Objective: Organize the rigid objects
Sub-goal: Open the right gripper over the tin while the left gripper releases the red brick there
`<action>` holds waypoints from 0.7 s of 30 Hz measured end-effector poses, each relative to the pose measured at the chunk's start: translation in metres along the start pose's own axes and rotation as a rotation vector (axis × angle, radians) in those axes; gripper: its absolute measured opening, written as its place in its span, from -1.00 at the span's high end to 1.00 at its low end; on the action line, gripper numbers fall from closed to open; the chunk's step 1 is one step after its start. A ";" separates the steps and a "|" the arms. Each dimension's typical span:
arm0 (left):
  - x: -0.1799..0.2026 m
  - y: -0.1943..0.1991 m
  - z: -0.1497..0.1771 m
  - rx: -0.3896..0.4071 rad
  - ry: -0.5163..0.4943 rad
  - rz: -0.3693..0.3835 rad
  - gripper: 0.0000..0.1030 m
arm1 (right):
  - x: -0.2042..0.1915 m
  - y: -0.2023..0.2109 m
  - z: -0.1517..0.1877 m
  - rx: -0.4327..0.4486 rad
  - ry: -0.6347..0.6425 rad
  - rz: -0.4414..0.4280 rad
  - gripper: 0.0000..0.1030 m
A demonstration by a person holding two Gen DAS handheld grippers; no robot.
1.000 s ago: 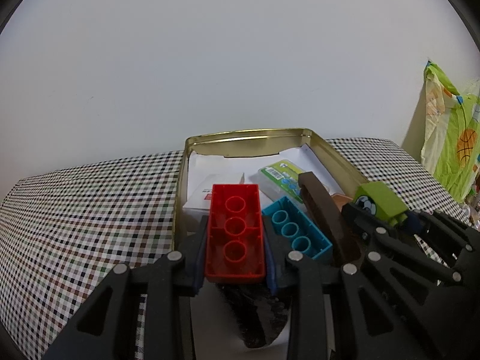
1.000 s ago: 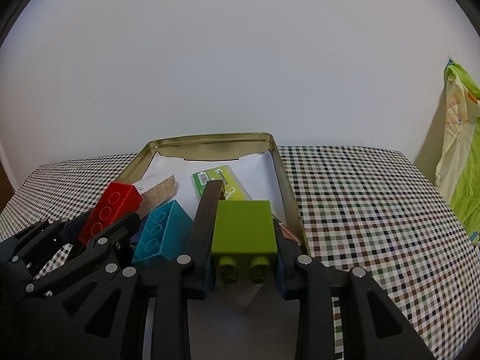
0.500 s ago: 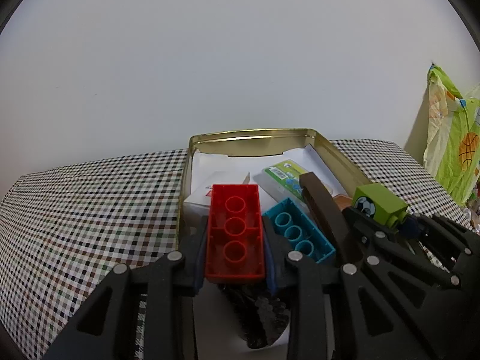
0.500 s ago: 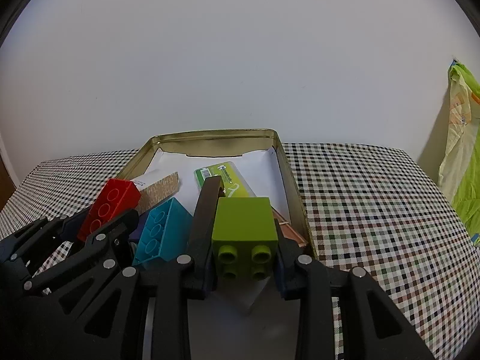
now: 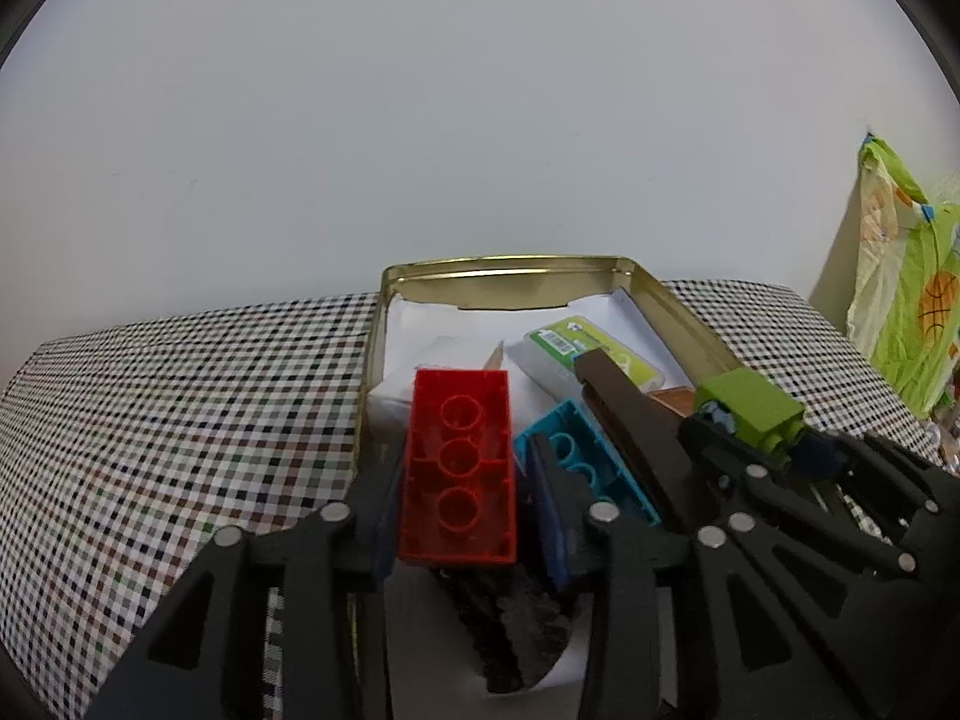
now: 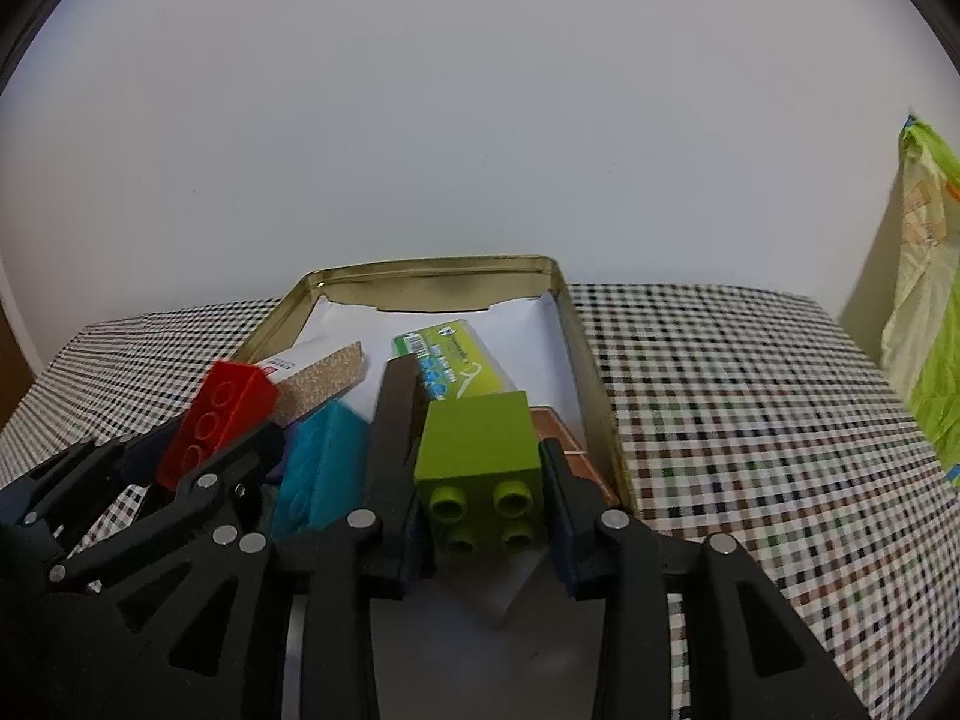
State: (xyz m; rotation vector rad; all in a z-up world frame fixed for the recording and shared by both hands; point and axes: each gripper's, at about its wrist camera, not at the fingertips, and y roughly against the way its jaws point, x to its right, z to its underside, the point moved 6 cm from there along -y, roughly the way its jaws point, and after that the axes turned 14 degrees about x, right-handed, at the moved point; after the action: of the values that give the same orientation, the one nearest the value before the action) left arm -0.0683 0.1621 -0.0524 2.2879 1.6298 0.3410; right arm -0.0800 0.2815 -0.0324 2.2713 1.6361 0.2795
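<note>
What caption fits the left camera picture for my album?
Left claw opening around a red block over the gold tin.

A checked tablecloth (image 6: 750,372) covers the table below a plain white wall (image 5: 420,120), with what looks like a green printed bag (image 5: 906,324) at its far right

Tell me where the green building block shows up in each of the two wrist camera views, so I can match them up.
Left wrist view: the green block sits at the right, in the right gripper, past the tin's right wall.
Right wrist view: the green block is low in the centre, studs facing the camera, between that gripper's opening jaws.
Shared landmark: the gold tin, with the dark brown bar leaning left of the block.
</note>
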 end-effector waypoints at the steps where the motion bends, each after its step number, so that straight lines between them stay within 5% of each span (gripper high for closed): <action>1: -0.001 0.001 0.000 0.002 0.003 -0.007 0.13 | 0.000 0.001 -0.001 0.008 0.000 0.007 0.27; 3: -0.003 0.004 -0.001 0.016 0.016 -0.017 -0.04 | 0.003 0.005 -0.003 0.024 -0.015 0.017 0.24; 5: -0.005 0.008 -0.003 0.040 0.024 -0.021 -0.15 | 0.011 0.008 -0.004 0.042 -0.047 0.037 -0.04; 10: -0.026 0.021 -0.011 0.113 0.102 -0.123 -1.00 | 0.023 0.013 -0.005 0.066 -0.148 -0.004 -0.07; 17: -0.040 0.035 -0.019 0.178 0.184 -0.104 -0.99 | 0.023 0.023 -0.011 0.123 -0.136 0.013 -0.53; 21: -0.041 0.041 -0.020 0.190 0.146 -0.120 -0.99 | 0.026 0.027 -0.015 0.155 -0.133 0.042 -0.58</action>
State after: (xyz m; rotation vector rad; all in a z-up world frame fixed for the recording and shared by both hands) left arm -0.0534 0.1130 -0.0192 2.3336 1.9390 0.3442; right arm -0.0534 0.3005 -0.0089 2.3827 1.5932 0.0103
